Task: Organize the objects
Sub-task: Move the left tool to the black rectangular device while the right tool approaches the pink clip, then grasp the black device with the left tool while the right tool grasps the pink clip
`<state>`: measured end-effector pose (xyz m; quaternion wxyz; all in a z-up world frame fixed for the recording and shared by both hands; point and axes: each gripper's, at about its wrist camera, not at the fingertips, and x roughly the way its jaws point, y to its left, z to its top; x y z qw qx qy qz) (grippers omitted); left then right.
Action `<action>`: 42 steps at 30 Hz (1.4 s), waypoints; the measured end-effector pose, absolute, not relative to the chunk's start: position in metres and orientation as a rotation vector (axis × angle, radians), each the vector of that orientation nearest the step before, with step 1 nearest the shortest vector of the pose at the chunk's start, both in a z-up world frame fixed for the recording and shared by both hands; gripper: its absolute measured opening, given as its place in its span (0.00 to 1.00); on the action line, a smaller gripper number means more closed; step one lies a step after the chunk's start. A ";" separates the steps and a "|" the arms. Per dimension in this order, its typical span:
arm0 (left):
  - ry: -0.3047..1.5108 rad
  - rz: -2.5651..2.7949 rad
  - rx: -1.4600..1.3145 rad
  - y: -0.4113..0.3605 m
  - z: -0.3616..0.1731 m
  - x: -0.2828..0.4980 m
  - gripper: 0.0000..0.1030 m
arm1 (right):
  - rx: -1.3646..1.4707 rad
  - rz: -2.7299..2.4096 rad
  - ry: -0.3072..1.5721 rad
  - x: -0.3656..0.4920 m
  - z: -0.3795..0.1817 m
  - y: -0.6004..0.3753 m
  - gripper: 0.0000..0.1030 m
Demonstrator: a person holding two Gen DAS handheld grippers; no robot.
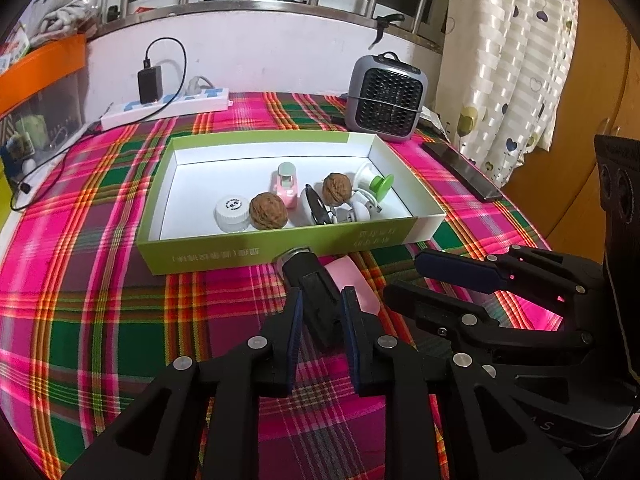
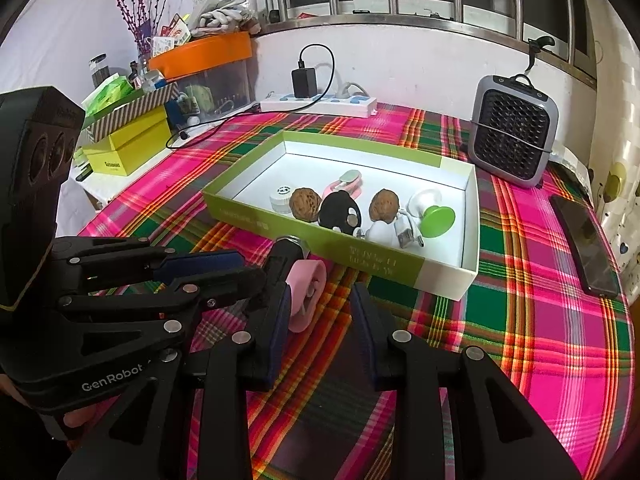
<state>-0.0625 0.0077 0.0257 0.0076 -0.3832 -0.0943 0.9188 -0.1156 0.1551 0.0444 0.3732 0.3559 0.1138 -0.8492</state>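
A green box with a white inside stands on the plaid table. It holds two walnuts, a white cap, a pink clip, a black key fob, a white cable and a green-topped holder. My left gripper is shut on a black flashlight just in front of the box. A pink object lies beside it. My right gripper is open, its left finger close beside the pink object.
A grey fan heater stands behind the box at the right. A black phone lies by the right table edge. A white power strip with a charger sits at the back. Storage boxes stand at the left.
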 end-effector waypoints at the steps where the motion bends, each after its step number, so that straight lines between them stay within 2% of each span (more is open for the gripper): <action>1: -0.303 2.872 -1.199 0.007 0.025 -0.063 0.21 | 0.913 -2.175 0.291 -0.116 0.044 0.155 0.31; 14: -0.391 2.837 -1.213 0.005 0.019 -0.074 0.30 | 0.936 -2.187 0.272 -0.121 0.040 0.163 0.31; 42: -0.293 2.874 -1.304 0.006 0.011 -0.084 0.30 | 0.934 -2.184 0.266 -0.125 0.040 0.166 0.31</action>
